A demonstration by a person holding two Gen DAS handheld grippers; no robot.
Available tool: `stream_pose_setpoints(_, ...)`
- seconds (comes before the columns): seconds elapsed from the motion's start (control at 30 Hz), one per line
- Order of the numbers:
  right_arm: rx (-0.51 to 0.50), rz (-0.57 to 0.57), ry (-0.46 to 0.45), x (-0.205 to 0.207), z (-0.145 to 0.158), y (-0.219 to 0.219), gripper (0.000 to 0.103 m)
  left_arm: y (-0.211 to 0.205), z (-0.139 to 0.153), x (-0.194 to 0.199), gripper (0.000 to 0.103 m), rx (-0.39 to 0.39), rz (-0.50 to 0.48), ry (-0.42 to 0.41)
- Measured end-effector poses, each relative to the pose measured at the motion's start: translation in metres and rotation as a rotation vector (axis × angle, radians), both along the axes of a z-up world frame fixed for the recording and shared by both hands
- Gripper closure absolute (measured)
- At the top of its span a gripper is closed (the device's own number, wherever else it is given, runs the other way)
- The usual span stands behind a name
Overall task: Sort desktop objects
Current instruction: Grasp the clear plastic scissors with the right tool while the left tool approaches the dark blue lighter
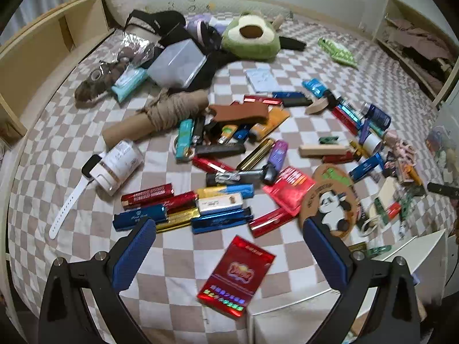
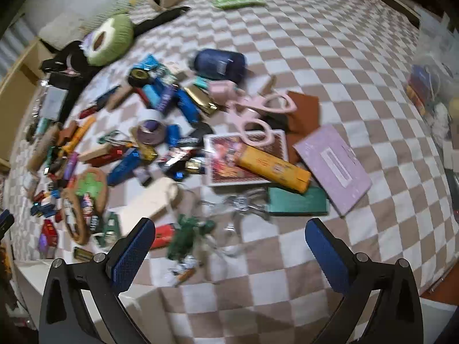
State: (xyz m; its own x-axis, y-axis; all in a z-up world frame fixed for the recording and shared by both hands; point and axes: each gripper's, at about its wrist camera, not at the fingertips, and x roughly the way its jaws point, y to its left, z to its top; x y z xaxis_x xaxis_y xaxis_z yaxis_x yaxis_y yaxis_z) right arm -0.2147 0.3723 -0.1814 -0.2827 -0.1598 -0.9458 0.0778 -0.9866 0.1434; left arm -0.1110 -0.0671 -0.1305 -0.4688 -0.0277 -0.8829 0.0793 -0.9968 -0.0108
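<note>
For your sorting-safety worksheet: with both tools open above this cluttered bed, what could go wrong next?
1. The left tool may catch the neighbouring blue box while reaching for the red packet.
2. The right tool hangs over tangled green clips, so several might lift together.

No lettering can be read with certainty. The red box (image 1: 235, 276) between the left jaws bears blurred gold print, and the blue tin (image 1: 139, 217) ahead of them carries illegible script.
</note>
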Motion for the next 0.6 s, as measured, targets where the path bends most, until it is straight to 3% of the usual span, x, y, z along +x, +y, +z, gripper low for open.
stream_pose_setpoints(0.37,-0.047,-0.145,-0.104,-0.014,-0.025,0.053,0.001,-0.013,-0.029,-0.001,0.000,0.012,0.010,-0.094)
stream_pose_setpoints(0.5,-0.139,-0.152,-0.157,-0.015,-0.033,0.051,0.026,-0.012,-0.035,-0.001,0.000,0.007,0.003,-0.113)
stream_pose_setpoints(0.6,-0.153,-0.135,-0.182,-0.017,-0.039,0.040,0.036,-0.012,-0.038,-0.001,0.000,0.007,-0.002,-0.122)
